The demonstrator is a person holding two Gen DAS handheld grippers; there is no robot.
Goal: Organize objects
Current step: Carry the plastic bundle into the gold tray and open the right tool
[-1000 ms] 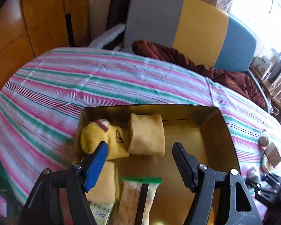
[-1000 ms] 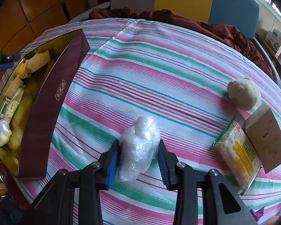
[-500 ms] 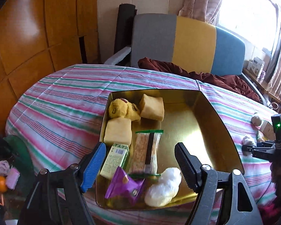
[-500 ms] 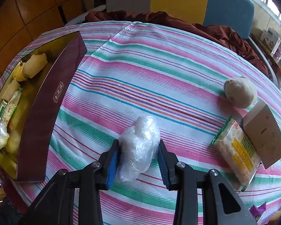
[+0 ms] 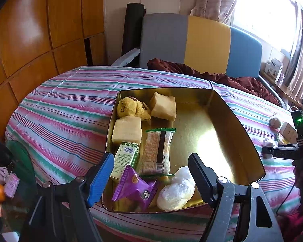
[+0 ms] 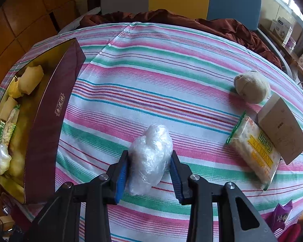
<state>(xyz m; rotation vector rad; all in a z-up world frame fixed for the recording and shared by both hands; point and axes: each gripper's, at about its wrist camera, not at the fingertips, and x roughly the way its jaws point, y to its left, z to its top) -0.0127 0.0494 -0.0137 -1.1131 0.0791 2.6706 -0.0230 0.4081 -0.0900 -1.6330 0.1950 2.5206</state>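
Right wrist view first: my right gripper (image 6: 149, 167) has its jaws clamped on a clear plastic bundle (image 6: 150, 157), both pads pressed against its sides, over the striped cloth (image 6: 151, 76). To its right lie a cracker pack (image 6: 254, 149) and a brown carton (image 6: 282, 133) touching it, with a round beige toy (image 6: 251, 88) just behind them. A purple wrapper (image 6: 280, 215) shows at the lower right edge. The tin (image 6: 50, 121) sits well apart to the left, its maroon wall facing me.

From the left wrist, my left gripper (image 5: 151, 177) hovers over the near end of the tin (image 5: 242, 137), jaws wide apart and holding nothing. Inside I see a yellow toy (image 5: 131, 109), two pale cakes (image 5: 163, 109) (image 5: 127, 131), a green box (image 5: 125, 157), a long wafer pack (image 5: 157, 149), a purple packet (image 5: 135, 187) and a second plastic bundle (image 5: 175, 191), all crowded on the left side and near end; the right half shows bare gold. The right gripper (image 5: 268, 151) shows at the far right edge.
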